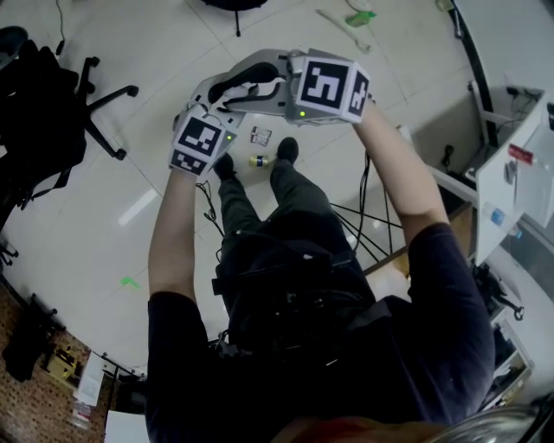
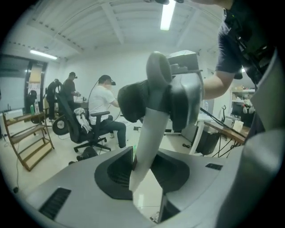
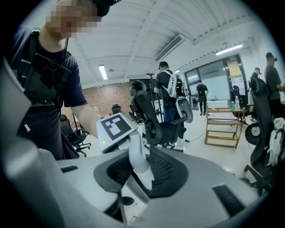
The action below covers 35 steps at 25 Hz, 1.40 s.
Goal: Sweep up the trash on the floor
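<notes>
A pale grey handle [image 2: 149,133] rises between the jaws of my left gripper [image 2: 144,178], which is shut on it. Higher up the same handle, my right gripper [image 2: 171,100] is shut on it near its rounded top end [image 3: 137,156]. In the head view both grippers are held out in front of the person, the left gripper [image 1: 216,97] lower and the right gripper [image 1: 247,80] above it. The handle's lower part is hidden. On the floor below lie a small printed wrapper [image 1: 260,135] and a little yellow-capped bottle [image 1: 259,161], between the person's shoes [image 1: 286,150].
A black office chair [image 1: 52,104] stands at the left. Cables [image 1: 363,225] trail on the floor by a white desk [image 1: 511,164] at the right. A long pale object with a green part [image 1: 355,22] lies at the far top. A seated person [image 2: 104,111] and a wooden rack [image 2: 26,142] are beyond.
</notes>
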Tool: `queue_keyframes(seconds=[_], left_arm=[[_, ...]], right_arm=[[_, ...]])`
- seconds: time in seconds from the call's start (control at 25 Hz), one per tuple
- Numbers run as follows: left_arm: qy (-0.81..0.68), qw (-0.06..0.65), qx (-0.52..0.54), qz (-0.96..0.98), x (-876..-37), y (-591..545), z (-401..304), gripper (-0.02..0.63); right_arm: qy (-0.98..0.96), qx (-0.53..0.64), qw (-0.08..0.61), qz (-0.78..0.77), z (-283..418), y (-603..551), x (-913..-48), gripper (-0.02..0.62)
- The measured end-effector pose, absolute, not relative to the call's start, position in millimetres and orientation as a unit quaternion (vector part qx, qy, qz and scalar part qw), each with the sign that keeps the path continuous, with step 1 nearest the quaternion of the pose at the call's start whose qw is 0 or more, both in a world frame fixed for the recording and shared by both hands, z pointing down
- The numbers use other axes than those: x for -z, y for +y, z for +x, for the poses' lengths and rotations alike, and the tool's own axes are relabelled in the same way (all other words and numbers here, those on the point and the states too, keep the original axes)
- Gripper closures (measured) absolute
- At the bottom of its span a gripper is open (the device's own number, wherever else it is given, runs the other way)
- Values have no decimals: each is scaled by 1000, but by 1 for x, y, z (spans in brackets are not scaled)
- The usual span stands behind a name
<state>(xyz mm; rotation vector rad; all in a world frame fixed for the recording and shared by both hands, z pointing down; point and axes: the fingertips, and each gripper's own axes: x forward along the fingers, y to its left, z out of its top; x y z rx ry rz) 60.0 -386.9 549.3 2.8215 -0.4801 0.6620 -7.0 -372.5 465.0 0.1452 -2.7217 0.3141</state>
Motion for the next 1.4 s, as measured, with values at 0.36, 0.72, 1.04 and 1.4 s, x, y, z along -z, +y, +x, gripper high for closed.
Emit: queue_keyframes(seconds=[0.36, 0.72, 1.04, 1.4], left_arm=[[-134, 175, -233, 947, -568, -355, 74, 486], [-107, 197, -249, 942, -559, -342, 83, 474], [-108, 210, -258, 937, -554, -323, 83, 474], [-86, 197, -276, 937, -556, -298, 66, 474]], right_arm=[[-965, -176, 174, 86, 9, -346, -482, 469], [-962, -201, 150, 104, 19, -336, -475, 465], [-964, -209, 139, 88, 19, -318, -468, 463], [-962, -211, 146, 98, 1, -295, -471, 462]])
